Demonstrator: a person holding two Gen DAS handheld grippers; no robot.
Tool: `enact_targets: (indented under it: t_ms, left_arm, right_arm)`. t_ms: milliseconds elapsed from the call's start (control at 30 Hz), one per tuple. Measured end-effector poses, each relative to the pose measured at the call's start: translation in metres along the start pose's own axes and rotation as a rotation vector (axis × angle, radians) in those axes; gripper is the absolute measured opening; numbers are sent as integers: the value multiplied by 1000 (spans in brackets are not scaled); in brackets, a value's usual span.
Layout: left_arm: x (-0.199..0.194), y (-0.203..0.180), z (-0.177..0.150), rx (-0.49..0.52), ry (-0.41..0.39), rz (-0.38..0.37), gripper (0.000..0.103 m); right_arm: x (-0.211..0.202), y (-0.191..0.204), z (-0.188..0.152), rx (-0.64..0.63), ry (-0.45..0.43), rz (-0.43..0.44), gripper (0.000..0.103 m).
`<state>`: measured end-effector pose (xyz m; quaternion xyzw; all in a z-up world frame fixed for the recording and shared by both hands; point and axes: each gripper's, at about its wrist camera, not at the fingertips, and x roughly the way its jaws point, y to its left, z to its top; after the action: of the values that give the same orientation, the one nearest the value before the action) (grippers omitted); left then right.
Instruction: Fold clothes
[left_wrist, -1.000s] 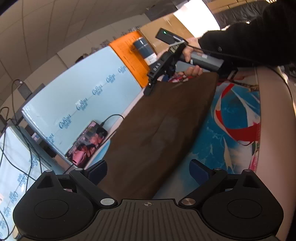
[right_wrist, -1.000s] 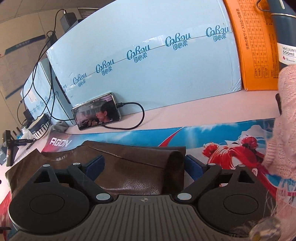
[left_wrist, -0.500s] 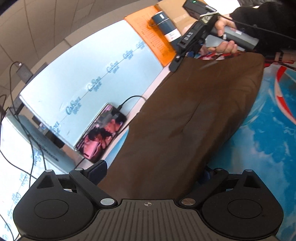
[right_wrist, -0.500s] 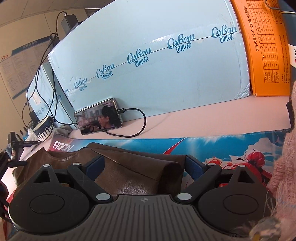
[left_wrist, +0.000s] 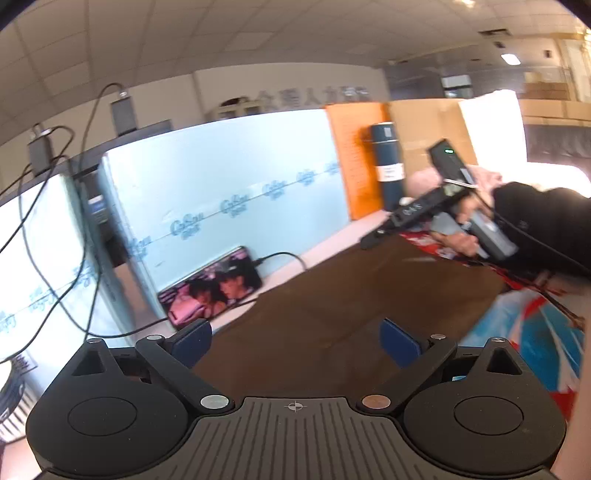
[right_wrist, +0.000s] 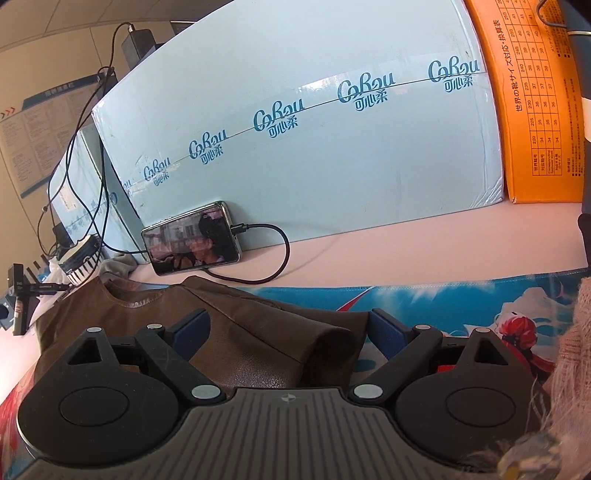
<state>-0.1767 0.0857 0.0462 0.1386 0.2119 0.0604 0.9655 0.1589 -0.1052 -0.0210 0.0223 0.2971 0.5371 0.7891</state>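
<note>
Plainly, the brown, leather-like garment (right_wrist: 236, 343) lies folded over on the printed blue, red and white mat (right_wrist: 461, 299), with a rounded fold edge just ahead of the right gripper (right_wrist: 286, 328) and a neckline opening showing further out, ahead of the left jaw. Its surface is smooth with a dull sheen and a fine grain close to the camera. That gripper's blue-padded jaws stand wide apart, one on each side of the folded end, with no clear contact on the cloth.

From the left wrist view the same garment (left_wrist: 351, 295) spreads as a long, flat brown sheet running away from the left gripper (left_wrist: 295, 338), whose jaws are also apart, the cloth lying between and beyond them; whether the pads touch it cannot be told. At its far end the other gripper (left_wrist: 373, 242) sits at the cloth's edge.

Beyond the left jaw a black smartphone (right_wrist: 192, 243) with a lit screen leans against a pale blue printed cardboard box (right_wrist: 314, 129).
</note>
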Motion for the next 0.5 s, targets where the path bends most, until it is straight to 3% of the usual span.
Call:
enact_targets:
  t_ms: [67,133,267,500]
  left_arm:
    - [22,-9,5,18,63,107,100]
    - [41,-14,4,53,115,149,100]
    - [59,-10,-8,33,203,102,100]
    - [60,2,-19,-85,195,81,100]
  right_arm:
    - [-2,3,-1,-15,-6,-7,92]
    - [-4,7,-1,-35,-12,-11,92]
    - [-8,13,-3,-86,-18,-10,92]
    - [-8,16,-4,-124,-55,-71,91]
